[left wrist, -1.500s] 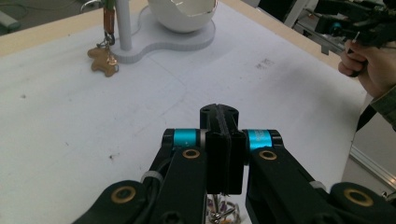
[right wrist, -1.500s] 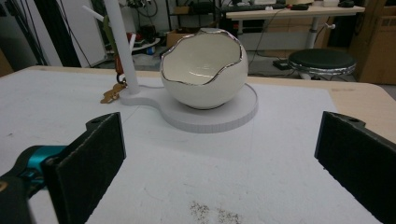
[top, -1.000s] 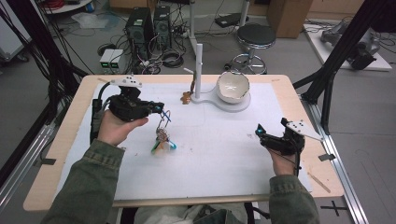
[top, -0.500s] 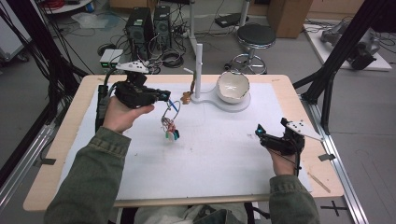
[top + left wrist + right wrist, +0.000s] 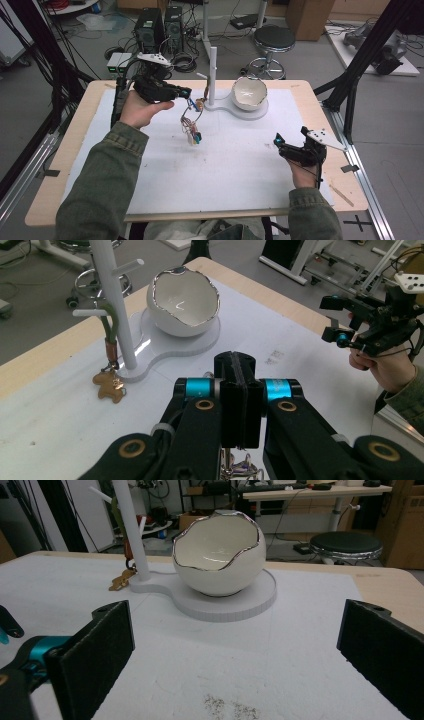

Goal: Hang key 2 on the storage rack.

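Bowl [image 5: 219,555] sits empty on white stand [image 5: 260,602].

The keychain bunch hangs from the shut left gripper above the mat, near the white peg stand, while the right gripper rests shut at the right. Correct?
Not quite. The right gripper is open: the right gripper view shows its two black jaws standing wide apart with nothing between them. The rest holds: the keychain bunch hangs from the shut left gripper above the mat, near the white peg stand.
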{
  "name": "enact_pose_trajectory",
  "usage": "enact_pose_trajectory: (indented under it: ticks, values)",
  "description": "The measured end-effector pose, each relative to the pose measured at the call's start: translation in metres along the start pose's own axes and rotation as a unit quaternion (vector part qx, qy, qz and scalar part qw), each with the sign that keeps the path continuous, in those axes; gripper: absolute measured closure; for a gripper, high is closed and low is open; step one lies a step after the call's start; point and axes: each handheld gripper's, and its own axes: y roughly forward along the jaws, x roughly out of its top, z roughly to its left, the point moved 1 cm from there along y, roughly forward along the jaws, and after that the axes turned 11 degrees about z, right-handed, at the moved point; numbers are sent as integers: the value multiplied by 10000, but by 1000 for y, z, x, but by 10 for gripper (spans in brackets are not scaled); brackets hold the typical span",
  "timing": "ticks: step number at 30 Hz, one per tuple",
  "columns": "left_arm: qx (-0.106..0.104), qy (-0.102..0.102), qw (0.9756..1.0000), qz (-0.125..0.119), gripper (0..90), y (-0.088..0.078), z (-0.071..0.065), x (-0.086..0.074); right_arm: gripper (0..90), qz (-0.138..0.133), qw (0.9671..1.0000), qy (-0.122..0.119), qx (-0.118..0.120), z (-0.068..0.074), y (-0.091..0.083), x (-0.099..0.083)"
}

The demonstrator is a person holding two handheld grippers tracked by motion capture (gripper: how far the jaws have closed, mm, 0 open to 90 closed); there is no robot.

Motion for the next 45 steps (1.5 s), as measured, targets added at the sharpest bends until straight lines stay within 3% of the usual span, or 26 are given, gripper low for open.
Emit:
enact_pose_trajectory:
  ticks: [6, 17, 29, 37, 45]
  values:
    - [7, -4, 10000, 81, 897, 8, 4, 7, 8, 8, 10000, 38, 20, 0, 0, 0]
    - [62, -34, 10000, -2, 897, 10, 7, 29, 8, -11, 10000, 47, 16, -1, -1, 0]
    - [115, 53, 9998, 176, 897, 27, 10, 53, 8, -46, 9999, 100, 5, -4, -2, -1]
    - [123, 101, 9998, 128, 897, 35, 13, 67, 8, -32, 9999, 97, 20, -2, -2, -1]
    - [54, 17, 10000, -62, 897, 40, 19, 78, 8, -86, 9998, 173, 23, -5, -3, -1]
